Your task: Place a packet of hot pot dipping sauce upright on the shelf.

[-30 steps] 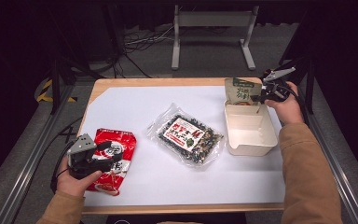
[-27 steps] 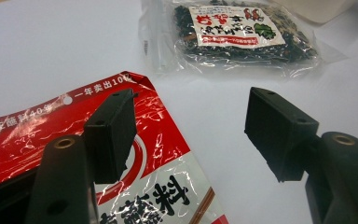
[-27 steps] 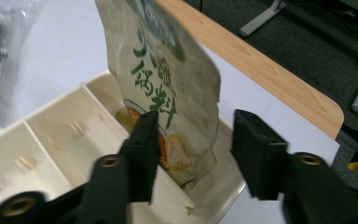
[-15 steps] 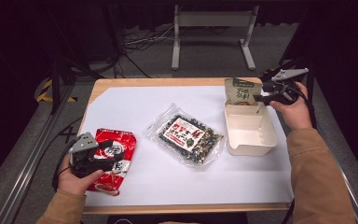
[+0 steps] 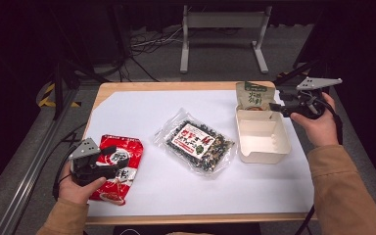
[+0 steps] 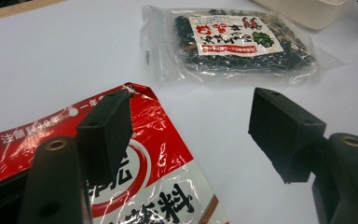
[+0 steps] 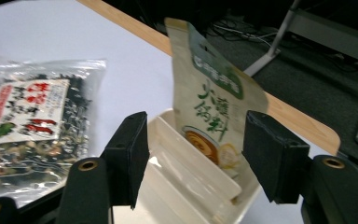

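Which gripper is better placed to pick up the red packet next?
Left. The left gripper, jaws open, sits over the red packet; the right gripper is across the table by the cream box.

The left gripper (image 5: pixel 108 157) rests on the red packet (image 5: pixel 116 166); the beige pouch (image 5: pixel 254 96) stands in the white tray (image 5: pixel 282 147).

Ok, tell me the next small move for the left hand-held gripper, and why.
Probably lower the left hand-held gripper and close it on the red packet. Its jaws stand open, one over the packet's upper edge, the other over bare table, gripping nothing. The green pouch already stands in the white box, so the red packet looks like a next item.
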